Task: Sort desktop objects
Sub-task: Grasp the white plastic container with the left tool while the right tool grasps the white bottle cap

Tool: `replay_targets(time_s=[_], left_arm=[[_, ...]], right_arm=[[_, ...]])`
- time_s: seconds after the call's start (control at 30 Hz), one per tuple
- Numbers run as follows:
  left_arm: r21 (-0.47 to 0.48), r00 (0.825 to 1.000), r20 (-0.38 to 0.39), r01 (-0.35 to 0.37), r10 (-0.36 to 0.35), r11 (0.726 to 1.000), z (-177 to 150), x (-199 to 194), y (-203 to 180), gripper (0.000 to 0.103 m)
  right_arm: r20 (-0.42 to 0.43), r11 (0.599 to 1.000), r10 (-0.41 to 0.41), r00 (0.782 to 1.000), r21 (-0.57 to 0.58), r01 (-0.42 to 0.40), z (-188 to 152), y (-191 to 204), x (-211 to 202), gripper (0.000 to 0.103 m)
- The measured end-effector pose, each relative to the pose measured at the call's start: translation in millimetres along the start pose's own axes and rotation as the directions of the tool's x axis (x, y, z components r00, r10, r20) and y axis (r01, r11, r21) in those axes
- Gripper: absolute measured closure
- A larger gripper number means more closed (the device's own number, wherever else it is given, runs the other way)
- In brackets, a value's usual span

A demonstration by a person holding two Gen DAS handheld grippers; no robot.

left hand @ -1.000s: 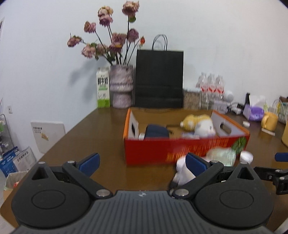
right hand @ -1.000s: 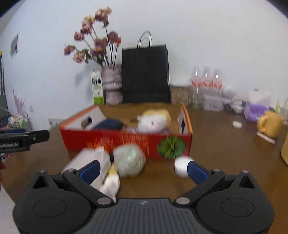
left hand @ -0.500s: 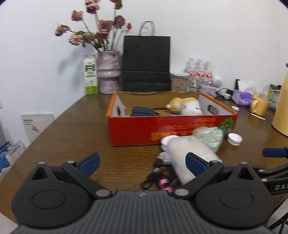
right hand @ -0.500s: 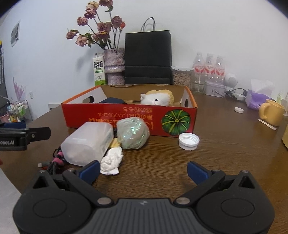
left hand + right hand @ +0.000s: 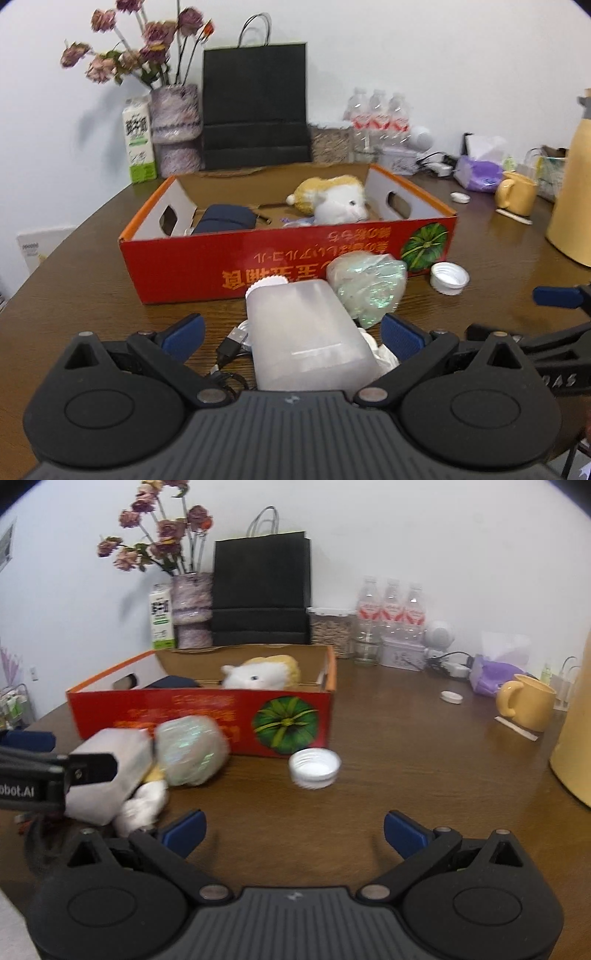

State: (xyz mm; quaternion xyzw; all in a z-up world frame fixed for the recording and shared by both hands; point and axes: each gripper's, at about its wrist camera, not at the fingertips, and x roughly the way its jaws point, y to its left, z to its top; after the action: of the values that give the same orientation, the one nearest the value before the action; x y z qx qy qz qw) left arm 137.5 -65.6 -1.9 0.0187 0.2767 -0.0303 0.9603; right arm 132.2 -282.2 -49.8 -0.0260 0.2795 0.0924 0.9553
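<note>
A red cardboard box (image 5: 236,273) (image 5: 207,716) stands mid-table and holds a plush toy (image 5: 332,203) (image 5: 258,674) and a dark blue pouch (image 5: 225,219). In front of it lie a translucent plastic jar (image 5: 306,339) (image 5: 110,775), a shiny crumpled wrap (image 5: 369,284) (image 5: 190,751), a white lid (image 5: 448,278) (image 5: 314,768), a black cable (image 5: 229,350) and crumpled white tissue (image 5: 142,808). My left gripper (image 5: 291,338) is open, its fingers on either side of the jar. My right gripper (image 5: 293,830) is open over bare table, short of the lid.
At the back stand a vase of dried flowers (image 5: 175,129), a milk carton (image 5: 139,140), a black paper bag (image 5: 255,107) and water bottles (image 5: 376,122). To the right are a yellow mug (image 5: 526,701), a purple tissue pack (image 5: 498,675) and a tall yellow jug (image 5: 576,731).
My left gripper has moved right and closer, so the jar now sits between its fingers. My right gripper has shifted right, towards the white lid.
</note>
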Motion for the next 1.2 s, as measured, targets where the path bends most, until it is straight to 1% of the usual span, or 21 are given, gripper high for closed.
replay_targets(time_s=[0.1, 0.17, 0.2, 0.27, 0.33, 0.37, 0.43, 0.47, 0.5, 0.53, 0.57, 0.63, 0.67, 0.7, 0.73, 0.77, 0.9, 1.2], left_arm=[[-0.029, 0.999, -0.028, -0.020, 0.019, 0.999, -0.6, 11.1, -1.6, 0.000], [-0.046, 0.998, -0.042, -0.039, 0.038, 0.998, -1.3, 16.8, -1.2, 0.003], [-0.054, 0.998, -0.045, -0.047, 0.044, 0.997, -1.2, 18.7, -0.3, 0.007], [-0.067, 0.998, -0.053, -0.049, 0.046, 0.997, -0.5, 21.8, 1.2, 0.010], [-0.066, 0.997, -0.059, -0.053, 0.049, 0.996, 0.4, 24.0, 0.5, 0.018], [-0.068, 0.997, -0.062, -0.056, 0.052, 0.996, 0.6, 25.1, 0.5, 0.020], [-0.070, 0.996, -0.072, -0.052, 0.047, 0.996, 0.9, 27.2, -0.1, 0.028], [-0.069, 0.996, -0.076, -0.053, 0.048, 0.996, 0.9, 28.3, -0.7, 0.030], [-0.066, 0.996, -0.075, -0.057, 0.052, 0.996, 1.0, 28.6, -1.9, 0.034], [-0.064, 0.996, -0.076, -0.061, 0.056, 0.996, 1.2, 29.0, -2.2, 0.036], [-0.063, 0.995, -0.077, -0.062, 0.057, 0.996, 1.7, 29.3, -2.1, 0.036], [-0.066, 0.995, -0.078, -0.061, 0.055, 0.996, 2.7, 29.6, -1.5, 0.037], [-0.067, 0.995, -0.078, -0.059, 0.054, 0.996, 3.0, 29.5, -1.2, 0.037], [-0.068, 0.996, -0.078, -0.057, 0.052, 0.996, 3.3, 29.7, -1.0, 0.037], [-0.069, 0.996, -0.078, -0.055, 0.050, 0.996, 3.3, 29.5, -0.8, 0.037], [-0.070, 0.996, -0.076, -0.054, 0.048, 0.996, 3.2, 29.3, -0.3, 0.037], [-0.073, 0.996, -0.074, -0.048, 0.043, 0.996, 3.1, 28.5, 0.4, 0.037], [-0.076, 0.999, -0.039, -0.038, 0.035, 0.996, 5.8, 19.6, 2.8, 0.037]], right_arm=[[-0.007, 1.000, -0.001, 1.000, -0.003, 0.001, 7.6, -9.6, 13.4, 0.002], [-0.014, 1.000, 0.003, 1.000, -0.006, -0.003, 11.8, -13.3, 21.5, 0.002], [-0.018, 1.000, 0.004, 1.000, -0.008, -0.005, 13.8, -14.1, 25.4, 0.002], [-0.027, 1.000, 0.006, 1.000, -0.010, -0.007, 18.1, -15.2, 34.8, 0.002], [-0.034, 1.000, 0.012, 0.999, -0.016, -0.012, 21.9, -15.3, 43.5, 0.004], [-0.039, 1.000, 0.014, 0.999, -0.018, -0.015, 24.0, -15.2, 48.0, 0.005], [-0.049, 1.000, 0.017, 0.999, -0.020, -0.018, 28.2, -15.1, 57.4, 0.006], [-0.052, 1.000, 0.015, 0.999, -0.023, -0.016, 29.8, -15.3, 60.9, 0.007], [-0.057, 1.000, 0.012, 0.998, -0.026, -0.013, 31.4, -15.7, 64.7, 0.008], [-0.062, 1.000, 0.011, 0.998, -0.027, -0.013, 33.0, -16.6, 68.3, 0.012], [-0.069, 1.000, 0.016, 0.997, -0.025, -0.018, 34.4, -17.6, 71.6, 0.017], [-0.085, 0.999, 0.036, 0.996, -0.015, -0.037, 36.0, -20.3, 78.3, 0.018], [-0.092, 0.999, 0.045, 0.995, -0.013, -0.046, 36.1, -20.6, 81.0, 0.024], [-0.095, 0.999, 0.050, 0.994, -0.015, -0.052, 35.7, -20.5, 82.2, 0.033], [-0.087, 0.998, 0.063, 0.994, -0.013, -0.065, 35.0, -20.5, 81.6, 0.050], [-0.084, 0.997, 0.073, 0.994, -0.013, -0.075, 34.9, -20.1, 80.4, 0.065], [-0.066, 0.995, 0.103, 0.993, -0.012, -0.104, 32.8, -17.9, 73.7, 0.064], [-0.027, 0.992, 0.126, 0.992, -0.017, -0.127, 32.6, -9.8, 50.6, 0.064]])
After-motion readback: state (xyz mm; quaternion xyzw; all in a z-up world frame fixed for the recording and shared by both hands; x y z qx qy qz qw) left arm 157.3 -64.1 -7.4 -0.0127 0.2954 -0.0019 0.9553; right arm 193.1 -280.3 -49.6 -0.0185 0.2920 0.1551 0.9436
